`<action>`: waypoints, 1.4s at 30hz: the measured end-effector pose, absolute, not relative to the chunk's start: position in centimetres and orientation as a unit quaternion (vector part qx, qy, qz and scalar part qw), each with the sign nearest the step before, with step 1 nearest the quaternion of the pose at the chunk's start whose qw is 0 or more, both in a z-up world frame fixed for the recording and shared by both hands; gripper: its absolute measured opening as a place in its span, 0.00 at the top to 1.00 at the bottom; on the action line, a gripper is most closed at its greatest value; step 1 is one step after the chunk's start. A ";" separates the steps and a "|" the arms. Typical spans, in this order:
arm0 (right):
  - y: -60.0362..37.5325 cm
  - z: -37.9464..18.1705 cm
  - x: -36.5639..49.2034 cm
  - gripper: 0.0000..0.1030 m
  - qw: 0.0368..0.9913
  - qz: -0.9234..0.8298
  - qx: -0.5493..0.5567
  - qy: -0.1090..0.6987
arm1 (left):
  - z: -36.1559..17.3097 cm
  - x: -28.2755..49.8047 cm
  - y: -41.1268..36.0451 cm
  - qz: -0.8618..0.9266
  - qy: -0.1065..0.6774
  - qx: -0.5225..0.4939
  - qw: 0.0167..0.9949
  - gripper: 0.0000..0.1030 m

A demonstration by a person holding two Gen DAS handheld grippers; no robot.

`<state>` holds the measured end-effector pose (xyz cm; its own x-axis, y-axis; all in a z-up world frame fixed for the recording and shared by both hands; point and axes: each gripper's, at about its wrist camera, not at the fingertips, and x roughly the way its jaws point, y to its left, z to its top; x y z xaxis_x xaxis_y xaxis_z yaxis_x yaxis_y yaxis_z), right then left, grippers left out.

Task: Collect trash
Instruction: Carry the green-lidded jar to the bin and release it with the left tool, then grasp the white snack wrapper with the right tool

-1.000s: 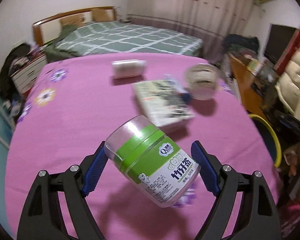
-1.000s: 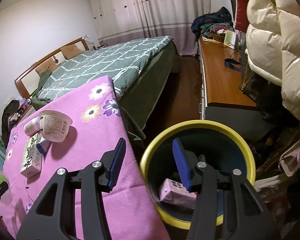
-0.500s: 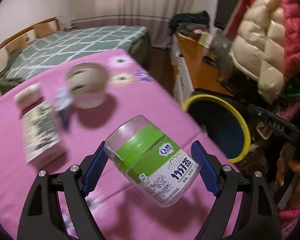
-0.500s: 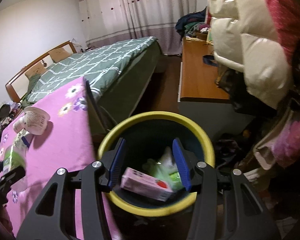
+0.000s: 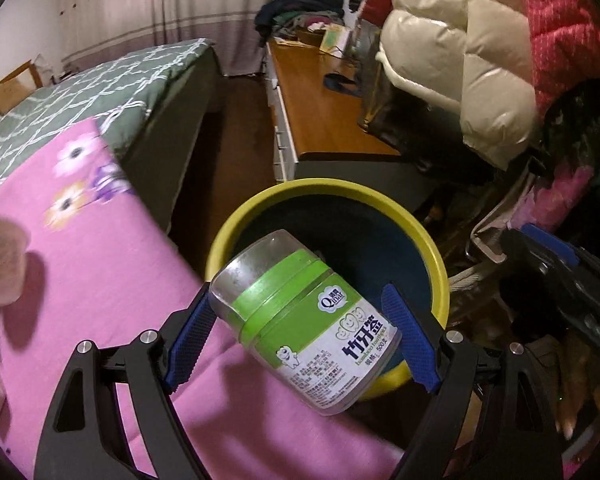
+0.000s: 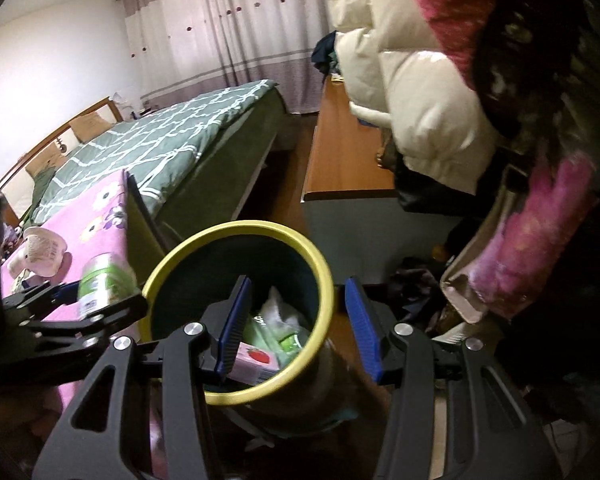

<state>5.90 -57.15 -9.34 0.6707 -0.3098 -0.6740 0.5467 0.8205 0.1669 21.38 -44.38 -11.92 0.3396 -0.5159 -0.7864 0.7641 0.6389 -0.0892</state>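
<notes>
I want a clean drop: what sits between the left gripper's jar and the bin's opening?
Nothing. In the right wrist view the jar, held by the left gripper, sits just beside the bin rim, no object between.

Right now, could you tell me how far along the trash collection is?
Done: a pink carton and green wrappers lie in the yellow-rimmed bin. In hand: the left gripper holds a green-labelled toothpick jar by the bin's rim. The right gripper is open, empty. Left: a paper cup on the pink tablecloth.
</notes>
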 end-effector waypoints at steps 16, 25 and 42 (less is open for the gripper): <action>-55.3 -9.8 8.3 0.54 0.897 -0.218 0.172 0.343 | -7.2 23.0 -36.6 -0.369 0.372 0.107 0.845 0.05; -48.8 -9.5 15.2 0.55 0.909 -0.144 0.135 0.367 | -4.1 26.8 -19.2 -0.239 0.339 0.041 0.909 0.05; -28.6 -7.1 28.2 0.55 0.917 0.051 0.062 0.390 | -9.4 35.0 1.3 -0.053 0.345 -0.037 0.936 0.05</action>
